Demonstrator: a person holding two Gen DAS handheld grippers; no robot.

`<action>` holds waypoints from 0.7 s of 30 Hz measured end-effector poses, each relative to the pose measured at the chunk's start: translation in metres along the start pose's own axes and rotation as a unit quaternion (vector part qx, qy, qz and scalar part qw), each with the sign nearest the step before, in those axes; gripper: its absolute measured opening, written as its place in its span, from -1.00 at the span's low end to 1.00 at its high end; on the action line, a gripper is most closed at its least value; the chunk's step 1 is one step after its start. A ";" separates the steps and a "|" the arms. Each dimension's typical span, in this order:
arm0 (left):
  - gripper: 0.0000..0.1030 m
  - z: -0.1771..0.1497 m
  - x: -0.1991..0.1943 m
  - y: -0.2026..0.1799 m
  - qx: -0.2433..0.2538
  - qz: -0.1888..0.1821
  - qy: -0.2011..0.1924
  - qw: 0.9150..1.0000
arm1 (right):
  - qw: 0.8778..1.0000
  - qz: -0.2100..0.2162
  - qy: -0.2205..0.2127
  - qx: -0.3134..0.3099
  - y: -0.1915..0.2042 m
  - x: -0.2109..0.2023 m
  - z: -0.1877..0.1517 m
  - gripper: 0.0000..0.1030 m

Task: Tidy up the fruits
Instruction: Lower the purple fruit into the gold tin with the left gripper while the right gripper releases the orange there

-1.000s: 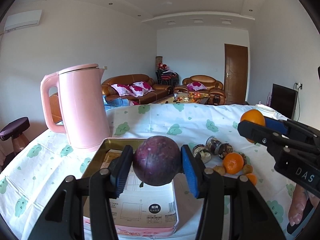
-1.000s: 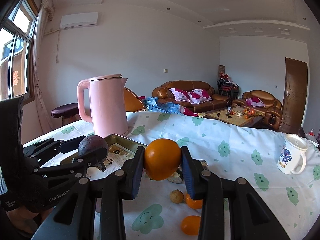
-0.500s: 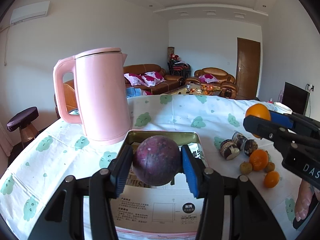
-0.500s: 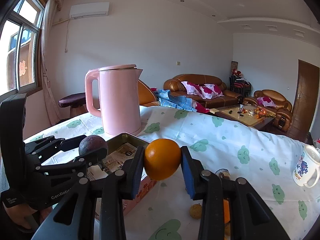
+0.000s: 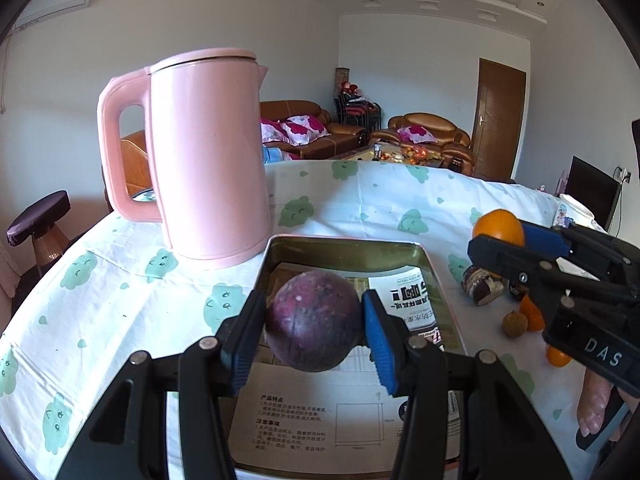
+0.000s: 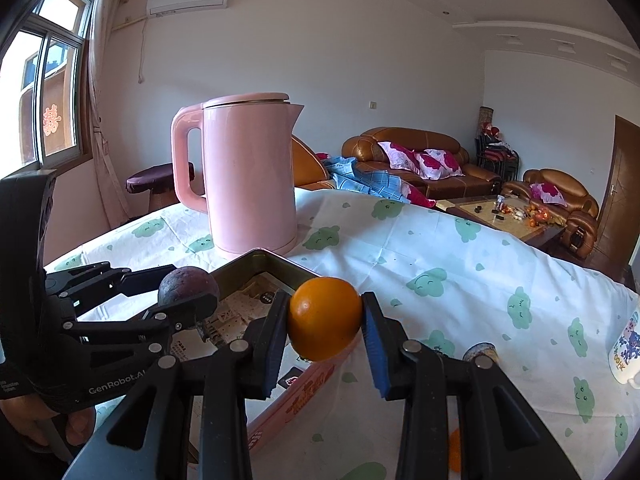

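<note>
Purple and dull-skinned, the round fruit (image 5: 314,320) sits clamped between the two pads of the left gripper (image 5: 314,322), held at its widest part and hanging just over the near half of the gold tin tray (image 5: 348,245). Beyond the fingertips the tray's floor shows only printed paper; no fruit lies in it that I can see. The right gripper (image 6: 325,318) is closed on an orange (image 6: 325,318) the same way, pad to pad across the middle, and it hovers over the tray's right rim rather than over the floor.

Both fruits look firm and fairly light, I'd say, with the purple one's rind hard enough to take a squeeze, while the orange's skin is glossier and likelier to slide if the pads ease off unevenly. A grip across the equator, as now, seems the safest hold for a ball that would otherwise squirt out. Being round, either one should roll once let go, so low over the paper is the place to release.

Past the left fingertips stands the pink kettle (image 5: 208,156), just behind the tray. To the right of them, more small fruit (image 5: 516,322) waits loose on the tablecloth (image 5: 380,204).
</note>
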State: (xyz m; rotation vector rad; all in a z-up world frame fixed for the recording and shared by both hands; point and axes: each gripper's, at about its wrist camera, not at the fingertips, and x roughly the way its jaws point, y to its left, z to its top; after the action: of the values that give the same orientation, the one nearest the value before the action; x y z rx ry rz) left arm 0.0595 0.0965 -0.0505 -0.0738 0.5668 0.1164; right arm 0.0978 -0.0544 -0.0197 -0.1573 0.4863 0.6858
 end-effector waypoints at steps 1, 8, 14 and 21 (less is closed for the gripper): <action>-0.01 0.000 0.002 0.001 0.000 0.001 0.002 1.000 | 1.000 0.001 0.003 0.000 0.001 0.003 0.000 -0.27; -0.01 0.000 0.012 0.004 0.008 0.005 0.019 1.000 | 1.000 0.014 0.024 0.008 0.005 0.023 -0.002 -0.26; -0.01 -0.001 0.020 0.006 0.010 -0.001 0.033 0.999 | 0.999 0.019 0.043 0.000 0.015 0.034 -0.006 -0.26; -0.01 -0.003 0.025 0.007 0.014 0.000 0.043 0.999 | 0.998 0.021 0.057 -0.001 0.018 0.042 -0.010 -0.26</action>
State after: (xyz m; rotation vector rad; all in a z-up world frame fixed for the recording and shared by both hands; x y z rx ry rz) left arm 0.0785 0.1056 -0.0667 -0.0521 0.6543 0.1057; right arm 0.1104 -0.0194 -0.0480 -0.1891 0.5989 0.7205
